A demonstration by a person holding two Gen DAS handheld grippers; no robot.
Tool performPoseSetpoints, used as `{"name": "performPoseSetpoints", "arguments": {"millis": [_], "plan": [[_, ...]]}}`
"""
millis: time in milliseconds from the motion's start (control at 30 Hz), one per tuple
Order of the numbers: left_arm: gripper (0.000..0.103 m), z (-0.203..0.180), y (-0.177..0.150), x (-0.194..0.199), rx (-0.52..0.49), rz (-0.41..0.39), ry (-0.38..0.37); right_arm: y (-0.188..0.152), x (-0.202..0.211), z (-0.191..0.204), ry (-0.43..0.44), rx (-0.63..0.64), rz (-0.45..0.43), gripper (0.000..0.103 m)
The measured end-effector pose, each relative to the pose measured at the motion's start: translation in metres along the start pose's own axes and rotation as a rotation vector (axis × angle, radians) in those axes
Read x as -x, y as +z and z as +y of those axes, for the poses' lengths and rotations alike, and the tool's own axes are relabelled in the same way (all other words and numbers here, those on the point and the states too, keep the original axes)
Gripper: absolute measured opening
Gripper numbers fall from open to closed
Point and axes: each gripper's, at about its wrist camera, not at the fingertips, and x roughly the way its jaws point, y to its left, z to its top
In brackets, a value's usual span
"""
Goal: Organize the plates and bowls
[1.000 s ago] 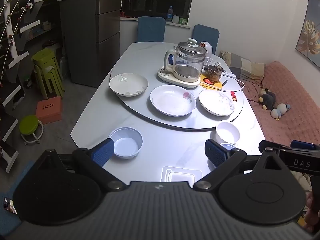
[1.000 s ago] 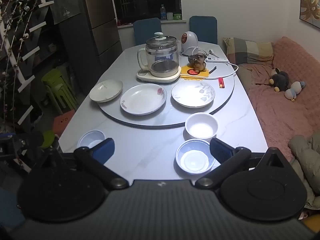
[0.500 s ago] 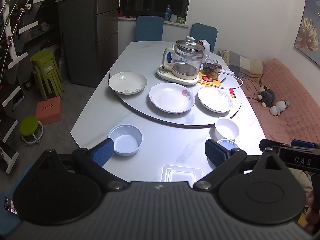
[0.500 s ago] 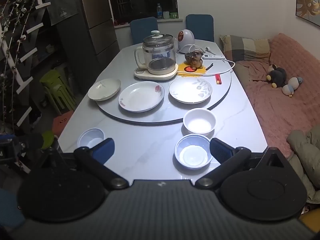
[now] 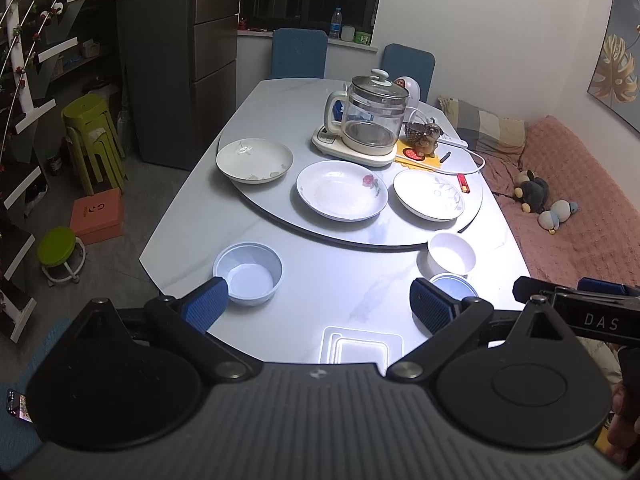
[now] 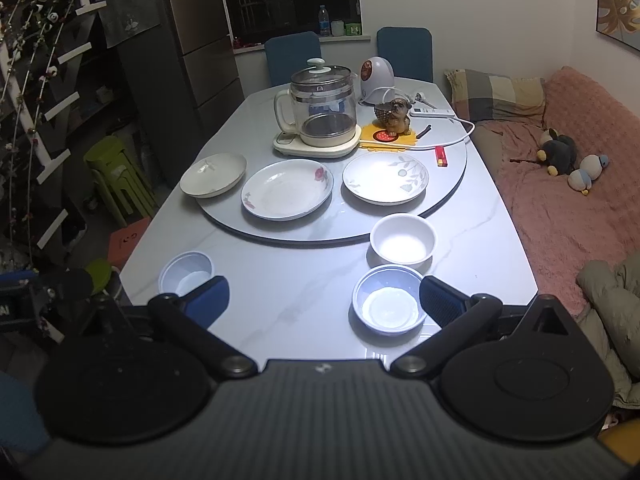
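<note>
Here the table (image 5: 192, 216) stretches ahead of both grippers, its turntable (image 6: 452, 184) farther out, carrying a kettle (image 6: 324, 114) at the back and three plates in a row in front of it: a plain plate (image 6: 213, 174) to the left, a rose plate (image 6: 287, 189) ahead in the middle, and a leaf plate (image 6: 386, 178) to the right. The left gripper (image 5: 320, 306) hangs over the near table edge with its jaws spread wide and nothing between them; a pale blue bowl (image 5: 248, 273) sits just past its left fingertip, apart from it. The right gripper (image 6: 324, 300) is likewise spread wide and empty, above the near edge; a blue bowl (image 6: 387, 299) lies just inside its right fingertip, and a white bowl (image 6: 403, 239) stands just beyond that, near the turntable rim. A small red lighter (image 6: 441, 156) lies far out to the right on the turntable, past the leaf plate
</note>
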Motion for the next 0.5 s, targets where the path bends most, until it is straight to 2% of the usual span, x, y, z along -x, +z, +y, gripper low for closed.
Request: {"name": "performPoseSetpoints", "arguments": {"millis": [500], "plan": [[0.099,0.0012,-0.0047,0.0042,0.005,-0.005,0.003,0.0004,-0.0011,-0.0019,-0.006,0.004,0.012,0.103]]}}
